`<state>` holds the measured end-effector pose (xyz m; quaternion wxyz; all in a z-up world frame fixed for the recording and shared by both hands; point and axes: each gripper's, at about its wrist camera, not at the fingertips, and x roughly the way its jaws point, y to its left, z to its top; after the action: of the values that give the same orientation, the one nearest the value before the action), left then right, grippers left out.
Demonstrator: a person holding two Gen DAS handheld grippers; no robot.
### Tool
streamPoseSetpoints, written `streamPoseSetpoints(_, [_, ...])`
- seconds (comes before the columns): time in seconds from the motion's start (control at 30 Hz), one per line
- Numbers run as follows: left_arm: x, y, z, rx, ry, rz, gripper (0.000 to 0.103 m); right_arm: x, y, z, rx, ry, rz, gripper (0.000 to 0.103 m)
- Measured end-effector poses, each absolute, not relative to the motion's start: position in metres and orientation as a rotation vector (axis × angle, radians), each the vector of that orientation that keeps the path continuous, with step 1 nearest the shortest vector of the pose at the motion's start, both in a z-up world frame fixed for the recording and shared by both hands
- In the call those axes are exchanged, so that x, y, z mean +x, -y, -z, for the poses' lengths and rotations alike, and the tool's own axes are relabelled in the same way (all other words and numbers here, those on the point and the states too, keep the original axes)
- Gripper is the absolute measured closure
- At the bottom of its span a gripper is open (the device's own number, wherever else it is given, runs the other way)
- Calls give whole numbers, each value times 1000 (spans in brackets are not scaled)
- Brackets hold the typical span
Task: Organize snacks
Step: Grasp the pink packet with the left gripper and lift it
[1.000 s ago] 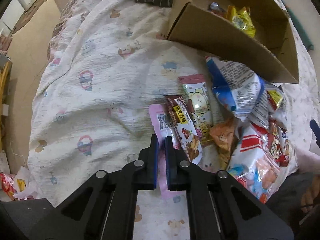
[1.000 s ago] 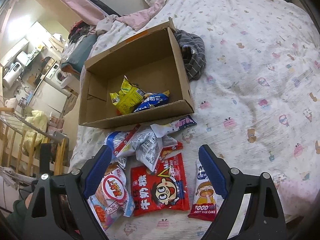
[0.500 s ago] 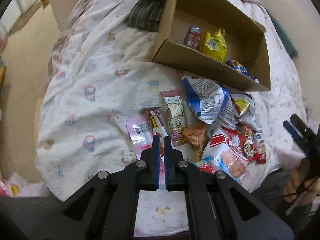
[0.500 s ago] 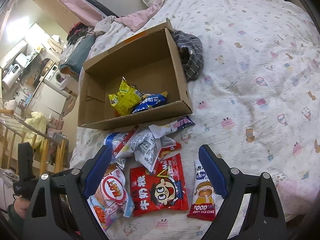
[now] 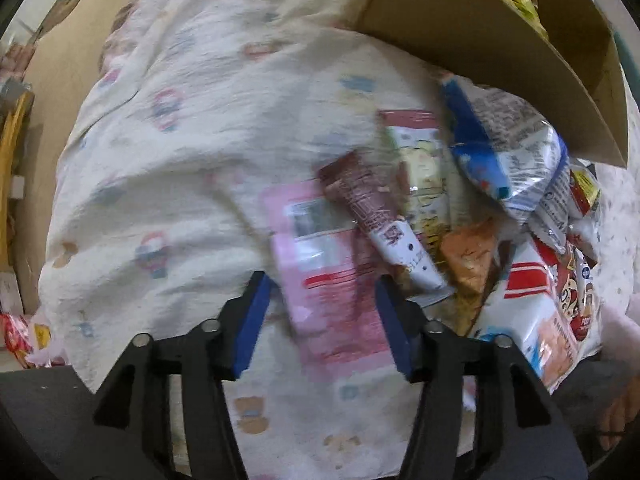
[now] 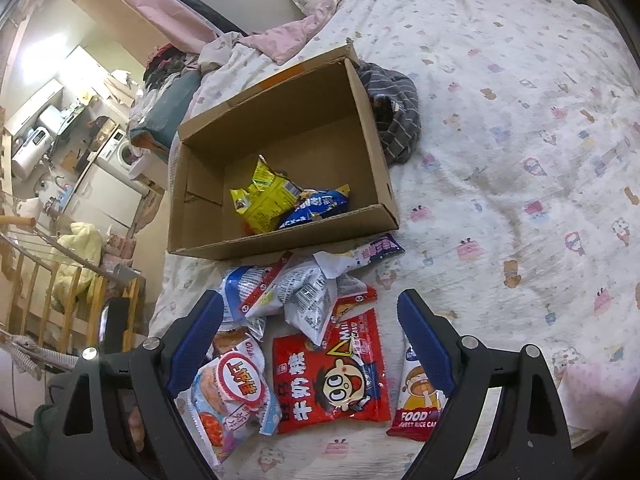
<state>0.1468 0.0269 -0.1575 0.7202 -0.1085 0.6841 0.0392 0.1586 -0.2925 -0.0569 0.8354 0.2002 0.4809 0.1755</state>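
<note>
Jaws of the left gripper (image 5: 322, 320) are opening astride the pink packet (image 5: 320, 256), which lies flat near the bed's (image 5: 192, 128) edge, pads clear of it; the right gripper (image 6: 308, 344) hangs spread and empty above the snack pile (image 6: 304, 312). Light, crinkly and probably slippery, the packet seems best pinched across a sealed edge. Behind the pile, the cardboard box (image 6: 372, 128) holds a yellow bag (image 6: 266, 196) and a blue bag (image 6: 316, 208).

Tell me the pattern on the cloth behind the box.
Dark grey cloth with thin pale stripes, clearest in the right wrist view.
</note>
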Motion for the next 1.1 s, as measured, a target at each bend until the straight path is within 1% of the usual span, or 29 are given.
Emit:
streamPoseSetpoints(0.03, [149, -21, 159, -219, -1512, -84, 44, 158, 293, 56, 426, -1017, -373, 12])
streamPoseSetpoints(0.07, [150, -17, 160, -205, -1516, -85, 37, 158, 294, 56, 430, -1016, -373, 12])
streamPoseSetpoints(0.1, [152, -12, 163, -179, -1521, -91, 35, 158, 294, 56, 434, -1015, -373, 12])
streamPoseSetpoints(0.17, [155, -8, 173, -148, -1533, -118, 32, 158, 297, 55, 441, -1013, -372, 12])
streamPoseSetpoints(0.27, [157, -9, 175, -154, -1529, -129, 32, 157, 300, 56, 450, -1013, -370, 12])
streamPoseSetpoints(0.3, [156, -11, 174, -154, -1520, -119, 33, 157, 301, 56, 454, -1012, -370, 12])
streamPoseSetpoints(0.33, [154, -12, 172, -147, -1506, -116, 44, 157, 302, 56, 457, -1011, -371, 12])
streamPoseSetpoints(0.4, [145, -17, 168, -143, -1496, -103, 50, 158, 303, 56, 460, -1013, -370, 12])
streamPoseSetpoints(0.43, [143, -17, 165, -139, -1491, -91, 55, 158, 303, 56, 461, -1015, -368, 12])
streamPoseSetpoints(0.47, [142, -18, 162, -132, -1487, -81, 63, 159, 303, 57, 464, -1019, -368, 12])
streamPoseSetpoints(0.53, [137, -16, 152, -114, -1474, -55, 73, 160, 302, 58, 464, -1023, -364, 12])
streamPoseSetpoints(0.6, [133, -18, 142, -104, -1470, -38, 75, 160, 301, 58, 463, -1022, -363, 12])
streamPoseSetpoints(0.63, [132, -20, 139, -103, -1470, -33, 80, 160, 301, 58, 462, -1021, -365, 12])
streamPoseSetpoints(0.67, [130, -23, 135, -107, -1466, -30, 88, 161, 301, 57, 460, -1020, -365, 12])
streamPoseSetpoints(0.93, [122, -42, 86, -112, -1411, 18, 90, 160, 298, 59, 442, -1028, -352, 12])
streamPoseSetpoints(1.1, [114, -34, 54, -121, -1346, 35, 90, 157, 301, 56, 455, -1032, -377, 12])
